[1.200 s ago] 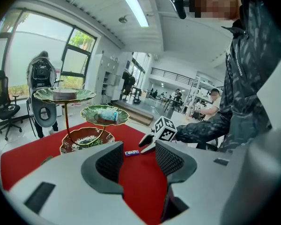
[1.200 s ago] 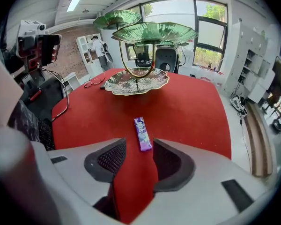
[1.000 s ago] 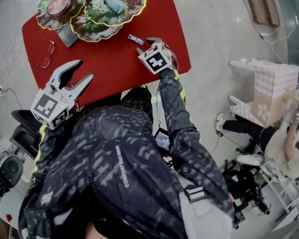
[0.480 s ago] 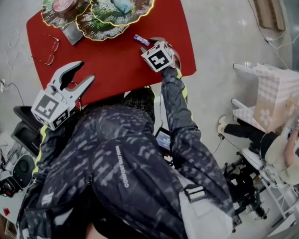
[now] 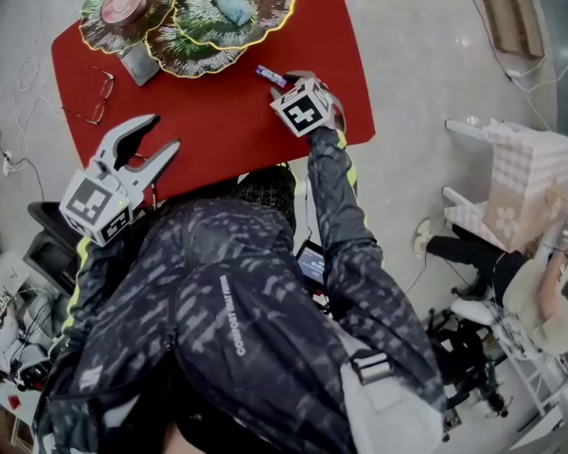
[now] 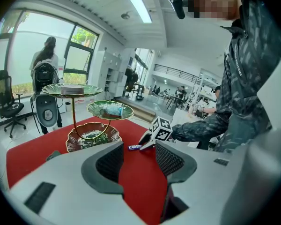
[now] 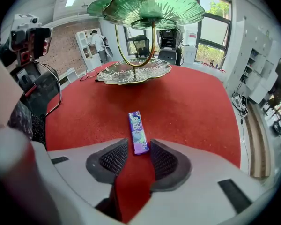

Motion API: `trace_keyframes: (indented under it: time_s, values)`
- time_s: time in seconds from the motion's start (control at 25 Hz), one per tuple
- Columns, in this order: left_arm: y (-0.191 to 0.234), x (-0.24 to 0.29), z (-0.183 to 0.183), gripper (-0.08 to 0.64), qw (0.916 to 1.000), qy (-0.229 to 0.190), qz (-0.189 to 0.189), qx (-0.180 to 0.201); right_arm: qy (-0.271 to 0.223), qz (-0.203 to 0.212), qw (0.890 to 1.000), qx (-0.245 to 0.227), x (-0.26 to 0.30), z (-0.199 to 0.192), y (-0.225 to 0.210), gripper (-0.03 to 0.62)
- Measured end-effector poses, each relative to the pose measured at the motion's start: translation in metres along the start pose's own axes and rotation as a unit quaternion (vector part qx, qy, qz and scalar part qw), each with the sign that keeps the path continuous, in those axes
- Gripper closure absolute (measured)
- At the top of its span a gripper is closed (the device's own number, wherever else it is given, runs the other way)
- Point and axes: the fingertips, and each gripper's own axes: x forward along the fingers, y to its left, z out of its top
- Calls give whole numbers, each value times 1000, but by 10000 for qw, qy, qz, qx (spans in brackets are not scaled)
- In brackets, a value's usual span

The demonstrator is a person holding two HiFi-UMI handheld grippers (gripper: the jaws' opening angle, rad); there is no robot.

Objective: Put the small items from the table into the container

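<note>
A purple candy stick [image 7: 138, 131] lies flat on the red table [image 5: 218, 126], close to its right edge. My right gripper [image 7: 134, 149] points steeply down over the stick. Its jaws are closing, with the stick's near end between the pads and a thin gap showing on each side. The head view shows the same candy stick [image 5: 271, 76] just beyond the right gripper [image 5: 284, 83]. My left gripper [image 5: 163, 132] hangs open over the table's near left, holding nothing. A three-dish leaf-shaped stand [image 5: 185, 55] is at the table's far end.
A teal packet [image 5: 232, 8] lies in one green dish and a pink round item [image 5: 123, 6] in another. Glasses [image 5: 97, 97] lie on the table's left side. A grey object [image 5: 137, 64] sits beside the stand. A person sits on the floor at right [image 5: 511, 263].
The head view has shifted slightly. The right gripper has stayed over the candy stick, and the left gripper has kept its place.
</note>
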Motion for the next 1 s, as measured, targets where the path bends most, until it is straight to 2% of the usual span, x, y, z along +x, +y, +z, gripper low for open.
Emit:
trace_keyframes:
  time_s: [0.2, 0.4, 1.0]
  values:
    - [0, -3, 4, 344, 10000, -31, 35, 29, 37, -5, 10000, 26, -1, 0, -3, 483]
    - [1, -5, 8, 344, 9999, -51, 106, 66, 6, -56, 10000, -24, 0, 1, -5, 489]
    - [-11, -2, 19, 344, 9997, -130, 128, 143, -255, 87, 9990, 343, -19, 2, -4, 494]
